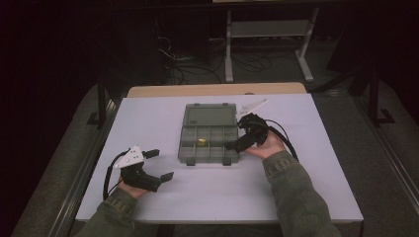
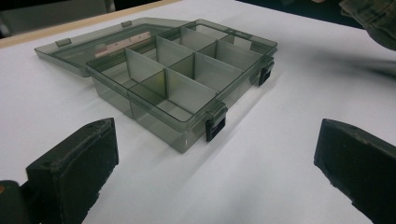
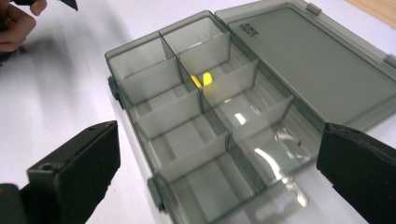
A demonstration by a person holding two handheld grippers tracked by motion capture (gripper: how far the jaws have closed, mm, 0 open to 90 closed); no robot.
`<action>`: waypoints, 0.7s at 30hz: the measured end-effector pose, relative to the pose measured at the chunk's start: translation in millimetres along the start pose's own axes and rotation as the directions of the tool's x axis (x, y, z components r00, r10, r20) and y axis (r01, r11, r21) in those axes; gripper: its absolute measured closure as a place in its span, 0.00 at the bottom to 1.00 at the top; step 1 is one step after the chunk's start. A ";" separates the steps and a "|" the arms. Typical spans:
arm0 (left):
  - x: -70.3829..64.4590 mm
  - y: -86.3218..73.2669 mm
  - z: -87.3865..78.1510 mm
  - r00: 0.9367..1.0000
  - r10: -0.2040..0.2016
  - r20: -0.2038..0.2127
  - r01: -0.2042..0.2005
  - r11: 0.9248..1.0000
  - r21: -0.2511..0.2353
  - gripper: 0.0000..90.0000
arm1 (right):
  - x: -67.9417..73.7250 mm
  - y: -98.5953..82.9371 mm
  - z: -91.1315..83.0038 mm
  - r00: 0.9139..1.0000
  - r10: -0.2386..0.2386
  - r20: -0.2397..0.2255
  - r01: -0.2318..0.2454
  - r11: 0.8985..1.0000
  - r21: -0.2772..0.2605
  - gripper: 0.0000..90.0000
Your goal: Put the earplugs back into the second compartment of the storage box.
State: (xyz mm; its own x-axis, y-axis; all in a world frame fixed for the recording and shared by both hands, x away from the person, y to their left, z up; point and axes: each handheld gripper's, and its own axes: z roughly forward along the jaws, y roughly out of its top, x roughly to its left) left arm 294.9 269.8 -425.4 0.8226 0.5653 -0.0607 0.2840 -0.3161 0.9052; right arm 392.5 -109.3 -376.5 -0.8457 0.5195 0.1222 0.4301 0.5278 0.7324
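Note:
A smoky grey see-through compartment box [image 1: 183, 148] lies open at the table's middle, its lid [image 1: 210, 116] folded flat toward the far side. A small yellow piece [image 1: 201, 142] rests in one of the middle compartments; in the right gripper view the yellow piece [image 3: 202, 80] sits in a far cell of the box [image 3: 140, 86]. My right gripper [image 1: 237, 134] is open at the box's right end, jaws wide above the near cells [image 3: 219, 144]. My left gripper [image 1: 160, 165] is open and low over bare table left of the box, with nothing between its jaws [image 2: 217, 186], facing the box [image 2: 154, 122] and its black latches.
The white table [image 1: 296, 187] has free room on all sides of the box. A wooden strip [image 1: 217, 89] runs along its far edge. Beyond it stand a metal stand [image 1: 269, 29] and floor cables in the dark. A sleeve [image 2: 371, 21] shows at the top right of the left gripper view.

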 end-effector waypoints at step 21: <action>-0.6 0.9 0.7 1.000 0.003 0.009 -0.003 1.000 -0.003 0.00 | 8.4 -63.2 -47.8 0.993 0.056 0.103 -0.041 0.989 -0.144 0.00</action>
State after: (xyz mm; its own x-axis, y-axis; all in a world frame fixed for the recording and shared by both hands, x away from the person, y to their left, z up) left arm 295.0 268.6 -424.8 0.8279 0.5575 -0.0616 0.2799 -0.3155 0.9067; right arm 343.1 -170.4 -389.7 -0.7832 0.6148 0.0935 0.4142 0.4036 0.8158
